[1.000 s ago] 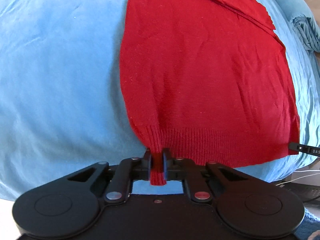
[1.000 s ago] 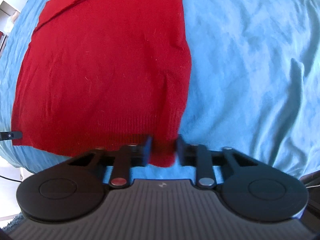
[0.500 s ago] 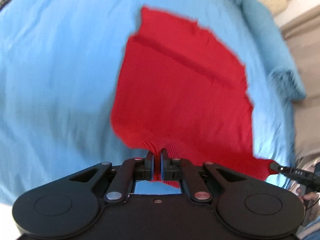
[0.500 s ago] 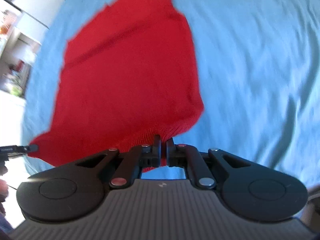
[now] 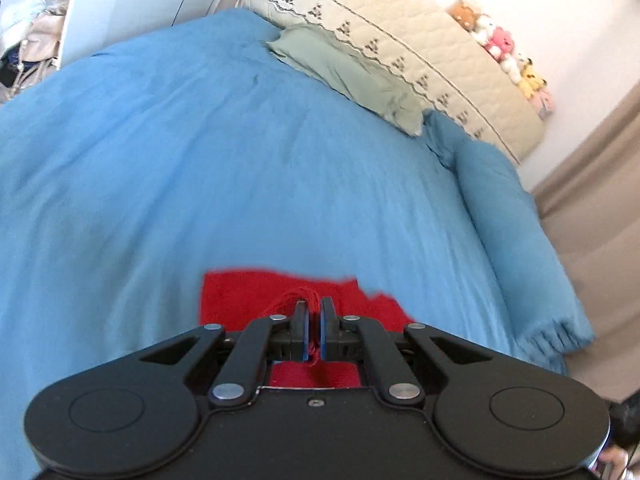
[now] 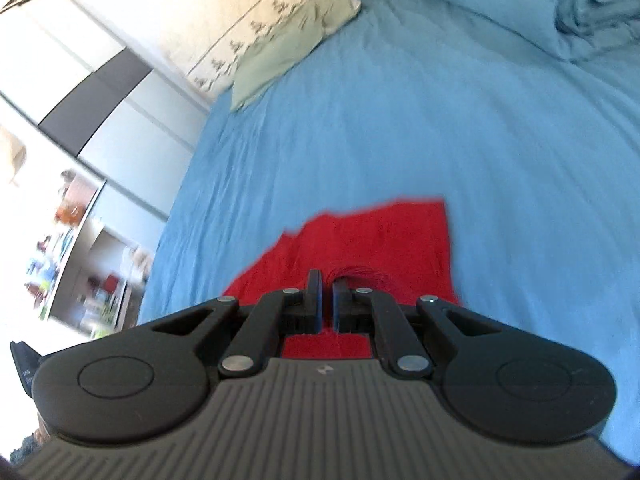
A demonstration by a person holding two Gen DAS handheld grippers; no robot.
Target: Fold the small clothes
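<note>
Both hand-held black grippers are clamped onto the red knitted sweater [image 5: 240, 296]: the left gripper [image 5: 314, 304] pinches a bunched bit of its knit between nearly touching jaws, and the right gripper [image 6: 326, 280] bites another bunch of the same red fabric. Beyond and beneath the fingers the garment shows against the blue bed cover [image 5: 200, 160], well short of the pale green pillow [image 5: 348, 72] and the cream quilted headboard [image 5: 400, 40].
</note>
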